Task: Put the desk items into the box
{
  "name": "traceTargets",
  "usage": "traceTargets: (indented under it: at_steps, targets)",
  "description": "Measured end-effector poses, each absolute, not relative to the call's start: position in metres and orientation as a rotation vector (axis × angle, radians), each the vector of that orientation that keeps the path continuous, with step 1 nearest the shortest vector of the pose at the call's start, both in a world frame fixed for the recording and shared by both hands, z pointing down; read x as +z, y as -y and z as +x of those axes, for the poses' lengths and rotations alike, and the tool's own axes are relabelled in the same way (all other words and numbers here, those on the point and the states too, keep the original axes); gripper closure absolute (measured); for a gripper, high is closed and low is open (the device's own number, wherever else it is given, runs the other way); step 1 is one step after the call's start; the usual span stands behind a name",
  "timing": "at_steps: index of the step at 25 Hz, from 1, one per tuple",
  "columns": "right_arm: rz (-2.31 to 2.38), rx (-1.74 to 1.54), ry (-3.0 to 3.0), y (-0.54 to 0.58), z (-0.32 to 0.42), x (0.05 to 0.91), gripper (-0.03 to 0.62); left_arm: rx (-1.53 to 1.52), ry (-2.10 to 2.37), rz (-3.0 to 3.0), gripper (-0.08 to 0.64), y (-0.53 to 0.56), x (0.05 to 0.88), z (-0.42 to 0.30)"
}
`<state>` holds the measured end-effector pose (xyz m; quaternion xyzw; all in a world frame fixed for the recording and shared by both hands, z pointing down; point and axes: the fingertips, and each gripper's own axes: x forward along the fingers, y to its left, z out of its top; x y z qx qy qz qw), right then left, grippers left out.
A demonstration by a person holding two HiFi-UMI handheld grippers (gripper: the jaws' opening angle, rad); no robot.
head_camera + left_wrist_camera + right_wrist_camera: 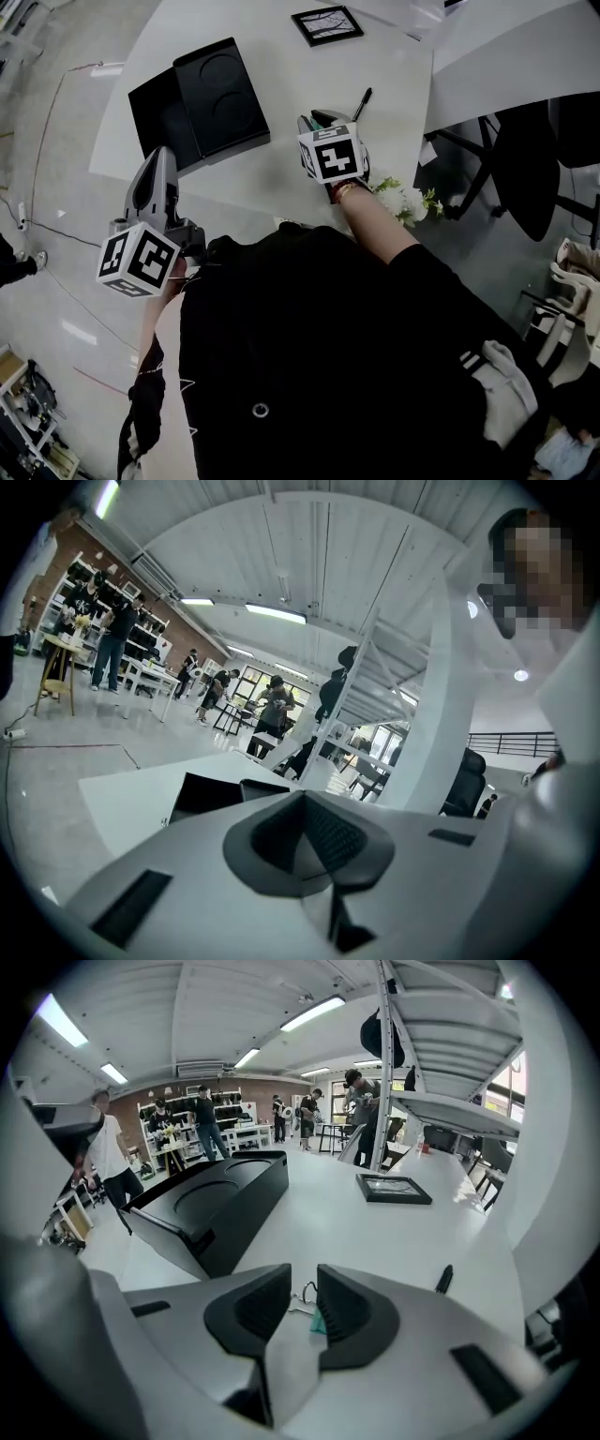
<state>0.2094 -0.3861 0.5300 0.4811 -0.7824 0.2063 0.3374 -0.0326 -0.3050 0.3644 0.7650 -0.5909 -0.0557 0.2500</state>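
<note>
A white table (281, 178) holds a black box (220, 98) at its left, a picture frame (327, 25) at the far edge and a pen (362, 103) at the right, with white flowers (403, 200) at the near edge. The left gripper (305, 799) hangs off the table's near left edge, short of the box, jaws together and empty. The right gripper (305, 1288) tilts down near the pen, jaws slightly apart around a teal binder clip (315, 1321) lying on the table, not yet pinched.
</note>
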Motion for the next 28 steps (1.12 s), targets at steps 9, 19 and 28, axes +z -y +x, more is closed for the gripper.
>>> traceTargets:
  at_steps: [9,19,28]
  targets:
    - [1.244,0.509,2.017,0.392,0.208,0.533,0.515,-0.154,1.622,2.069,0.549,0.306,0.364,-0.036]
    - [1.27,0.496,2.029,0.395,0.207,0.535,0.534,-0.151,1.649,2.061,0.549,0.298,0.359,-0.042]
    - [1.294,0.523,2.021,0.391,0.212,0.533,0.541,-0.164,1.667,2.039,0.549,0.286,0.359,-0.049]
